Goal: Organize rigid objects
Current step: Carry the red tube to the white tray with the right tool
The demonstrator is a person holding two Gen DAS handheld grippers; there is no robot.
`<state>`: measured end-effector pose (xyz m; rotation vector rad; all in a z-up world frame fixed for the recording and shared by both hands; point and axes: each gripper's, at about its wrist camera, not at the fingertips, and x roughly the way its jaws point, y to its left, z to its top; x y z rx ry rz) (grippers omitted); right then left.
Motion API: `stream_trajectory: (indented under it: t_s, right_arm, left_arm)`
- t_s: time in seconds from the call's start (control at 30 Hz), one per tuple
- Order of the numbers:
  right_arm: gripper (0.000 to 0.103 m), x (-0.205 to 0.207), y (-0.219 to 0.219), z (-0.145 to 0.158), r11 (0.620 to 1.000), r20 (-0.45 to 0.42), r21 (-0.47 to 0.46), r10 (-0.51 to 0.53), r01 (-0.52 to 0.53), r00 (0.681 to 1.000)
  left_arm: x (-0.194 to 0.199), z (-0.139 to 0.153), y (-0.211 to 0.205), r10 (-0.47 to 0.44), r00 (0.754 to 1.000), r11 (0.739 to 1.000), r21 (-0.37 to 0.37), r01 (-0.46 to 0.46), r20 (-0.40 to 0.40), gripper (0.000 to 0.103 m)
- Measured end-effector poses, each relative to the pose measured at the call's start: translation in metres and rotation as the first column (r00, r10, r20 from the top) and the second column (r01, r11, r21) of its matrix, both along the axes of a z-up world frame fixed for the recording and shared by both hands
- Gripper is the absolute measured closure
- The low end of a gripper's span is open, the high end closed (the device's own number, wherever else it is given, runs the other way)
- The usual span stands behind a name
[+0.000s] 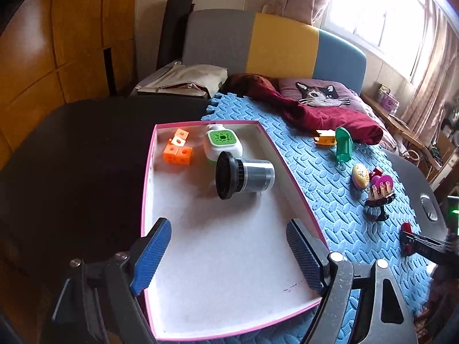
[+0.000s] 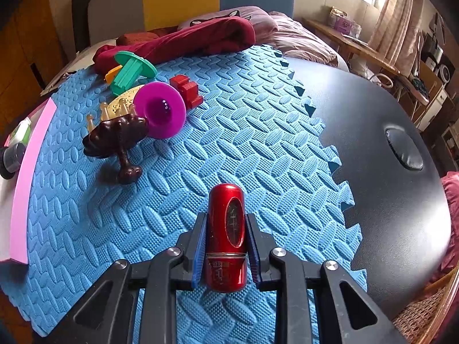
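A pink-rimmed white box [image 1: 298, 189] lies on the blue foam mat [image 1: 330, 166]. It holds orange cubes [image 1: 178, 150], a white and green device [image 1: 222, 143] and a black-capped jar [image 1: 243, 175] on its side. My left gripper [image 1: 229, 255] is open and empty over the box's near end. My right gripper [image 2: 226, 246] is shut on a red metal cylinder [image 2: 226, 235] low over the mat; it also shows at the right edge of the left wrist view [image 1: 407, 238]. Loose on the mat lie a brown stand [image 2: 117, 140], a purple cup [image 2: 160, 109], a red block [image 2: 186, 89], a green spool [image 2: 132, 71] and a cream oval [image 2: 123, 103].
A dark red cloth [image 2: 186, 40] and a cat pillow [image 1: 321, 94] lie at the mat's far edge. The black tabletop [image 2: 387, 157] extends right of the mat, with a round inset [image 2: 404, 149]. A wooden wardrobe [image 1: 43, 57] stands at the left.
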<state>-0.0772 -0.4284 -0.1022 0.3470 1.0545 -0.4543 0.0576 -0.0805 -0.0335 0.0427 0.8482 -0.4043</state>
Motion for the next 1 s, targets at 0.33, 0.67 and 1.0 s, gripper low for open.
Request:
stream_trajectory:
  t_s: [0.33, 0.67, 1.0]
  right_arm:
    - [0.078, 0.005, 0.027, 0.007, 0.992, 0.049, 0.105, 0.06, -0.065, 0.997]
    - [0.078, 0.034, 0.085, 0.023, 0.958, 0.124, 0.136, 0.236, -0.252, 0.964]
    - [0.078, 0.061, 0.131, 0.045, 0.915, 0.184, 0.116, 0.364, -0.388, 0.913]
  left_arm:
    - [-0.002, -0.003, 0.014, 0.027, 1.0, 1.0, -0.015, -0.027, -0.01, 0.02]
    - [0.0, -0.004, 0.025, 0.048, 0.999, 0.999, -0.018, -0.048, -0.012, 0.02]
    - [0.002, -0.005, 0.036, 0.069, 0.997, 0.997, -0.034, -0.07, -0.019, 0.02]
